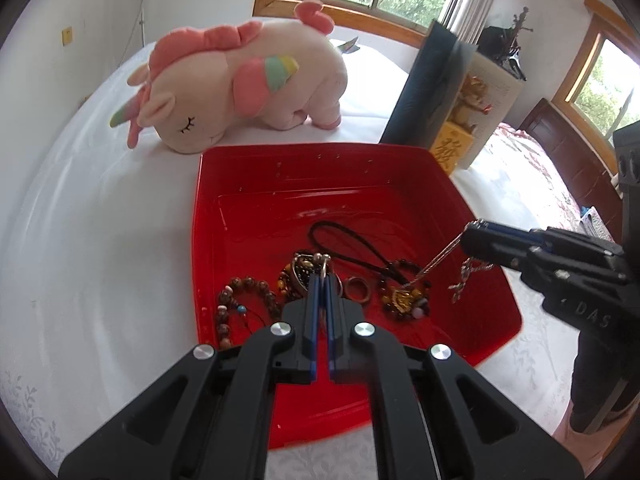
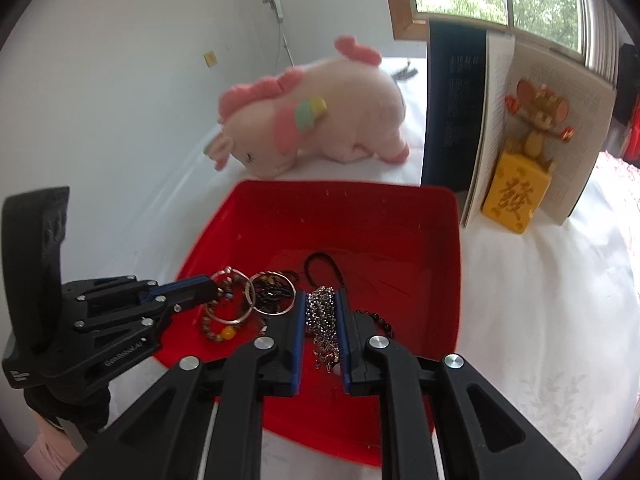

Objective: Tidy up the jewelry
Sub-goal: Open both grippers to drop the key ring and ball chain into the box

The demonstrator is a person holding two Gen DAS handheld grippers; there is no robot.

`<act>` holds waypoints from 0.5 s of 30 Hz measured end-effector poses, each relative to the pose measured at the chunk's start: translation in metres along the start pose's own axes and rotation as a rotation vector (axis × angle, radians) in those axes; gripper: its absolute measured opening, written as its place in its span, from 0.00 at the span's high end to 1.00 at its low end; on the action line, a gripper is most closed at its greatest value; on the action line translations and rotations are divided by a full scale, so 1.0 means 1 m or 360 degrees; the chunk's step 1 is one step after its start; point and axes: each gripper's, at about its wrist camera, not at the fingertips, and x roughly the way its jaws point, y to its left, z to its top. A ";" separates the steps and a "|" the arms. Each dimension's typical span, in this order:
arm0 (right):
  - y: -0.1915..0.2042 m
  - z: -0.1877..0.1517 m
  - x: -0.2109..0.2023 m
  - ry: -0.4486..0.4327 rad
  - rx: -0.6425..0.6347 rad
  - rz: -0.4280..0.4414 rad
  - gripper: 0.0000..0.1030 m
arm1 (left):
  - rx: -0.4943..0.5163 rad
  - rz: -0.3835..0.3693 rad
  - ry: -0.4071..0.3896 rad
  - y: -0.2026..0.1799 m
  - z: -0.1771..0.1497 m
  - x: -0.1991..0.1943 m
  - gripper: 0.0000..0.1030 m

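A red tray point(image 1: 280, 152) point(image 2: 340, 188) lies on the white cloth and holds several pieces of jewelry: brown bead bracelets point(image 1: 248, 292), a black cord point(image 1: 352, 244), a metal ring point(image 1: 356, 288) and a gold pendant point(image 1: 404, 300). My left gripper point(image 1: 322, 276) point(image 2: 212, 286) is over the tray's near left part, shut on thin silver hoops point(image 2: 252, 292) that hang from its tips. My right gripper point(image 2: 322, 300) point(image 1: 472, 236) is over the tray's right side, shut on a silver chain point(image 2: 320, 312) point(image 1: 440, 256), whose ends dangle down towards the tray floor.
A pink plush unicorn point(image 1: 240, 84) point(image 2: 312, 120) lies just behind the tray. To the tray's back right an open book point(image 2: 456, 112) stands upright, with a yellow block and mouse figure point(image 2: 516, 196) in front of it. White cloth surrounds the tray.
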 end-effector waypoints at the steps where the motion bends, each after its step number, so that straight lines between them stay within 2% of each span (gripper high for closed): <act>1: -0.001 0.000 0.005 0.0014 0.0002 0.0000 0.86 | 0.0003 0.0003 0.0010 0.001 0.001 0.004 0.99; 3: -0.003 -0.001 0.012 0.0038 -0.0001 0.0000 0.86 | 0.0000 0.0009 0.0026 0.002 0.001 0.010 0.98; 5: -0.004 -0.002 0.017 0.0057 -0.0008 -0.0003 0.81 | -0.0010 0.0011 0.0033 0.004 0.002 0.012 0.97; 12: -0.003 -0.003 0.003 -0.0014 -0.0007 -0.0017 0.80 | -0.0002 0.0039 -0.0008 0.004 0.001 0.001 0.95; 13: -0.003 -0.003 -0.002 -0.0030 -0.0007 -0.0019 0.78 | -0.0002 0.0044 -0.0023 0.003 0.001 -0.003 0.95; 14: -0.002 -0.003 -0.008 -0.0054 -0.0008 -0.0027 0.71 | -0.0004 0.0044 -0.0040 0.002 0.000 -0.008 0.91; 15: 0.000 -0.004 -0.016 -0.0095 -0.0012 -0.0043 0.66 | -0.0004 0.0047 -0.0054 0.002 0.000 -0.013 0.83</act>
